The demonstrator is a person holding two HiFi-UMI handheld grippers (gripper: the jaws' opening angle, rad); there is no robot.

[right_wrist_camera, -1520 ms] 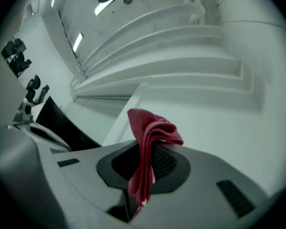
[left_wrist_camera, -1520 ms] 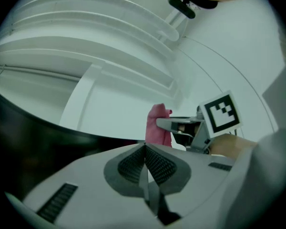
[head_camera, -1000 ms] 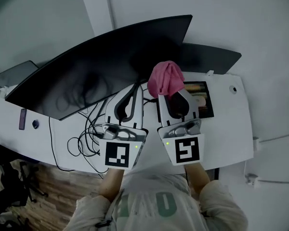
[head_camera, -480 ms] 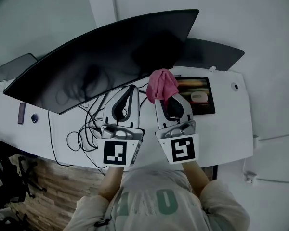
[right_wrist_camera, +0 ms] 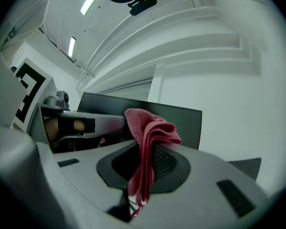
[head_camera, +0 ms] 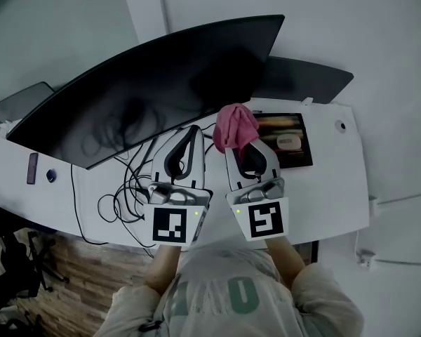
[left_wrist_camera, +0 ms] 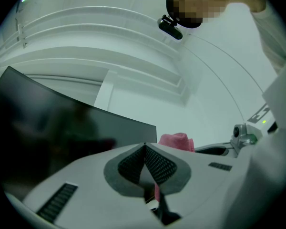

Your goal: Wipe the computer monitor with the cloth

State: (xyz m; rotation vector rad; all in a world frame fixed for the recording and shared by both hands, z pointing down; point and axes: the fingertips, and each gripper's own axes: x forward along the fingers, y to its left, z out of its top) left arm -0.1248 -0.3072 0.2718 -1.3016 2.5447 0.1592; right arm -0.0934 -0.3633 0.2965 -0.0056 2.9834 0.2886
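A wide curved black monitor (head_camera: 147, 93) stands across the back of the white desk (head_camera: 337, 188), its screen dark. My right gripper (head_camera: 237, 139) is shut on a pink cloth (head_camera: 235, 126), which bunches up above the jaw tips just short of the screen's lower right part. The cloth (right_wrist_camera: 150, 132) hangs folded between the jaws in the right gripper view, with the monitor (right_wrist_camera: 181, 118) behind it. My left gripper (head_camera: 194, 133) is shut with nothing in it, beside the right one and below the screen. The cloth (left_wrist_camera: 177, 140) shows past its tips.
Tangled black cables (head_camera: 123, 195) lie on the desk at the left under the monitor. A dark tablet or tray (head_camera: 291, 140) lies at the right of the cloth. A second dark screen (head_camera: 309, 79) stands behind at the right. A small dark device (head_camera: 33, 168) lies far left.
Both grippers have drawn slightly back and lower from the screen over the last second; the cloth stays clamped in the right one.
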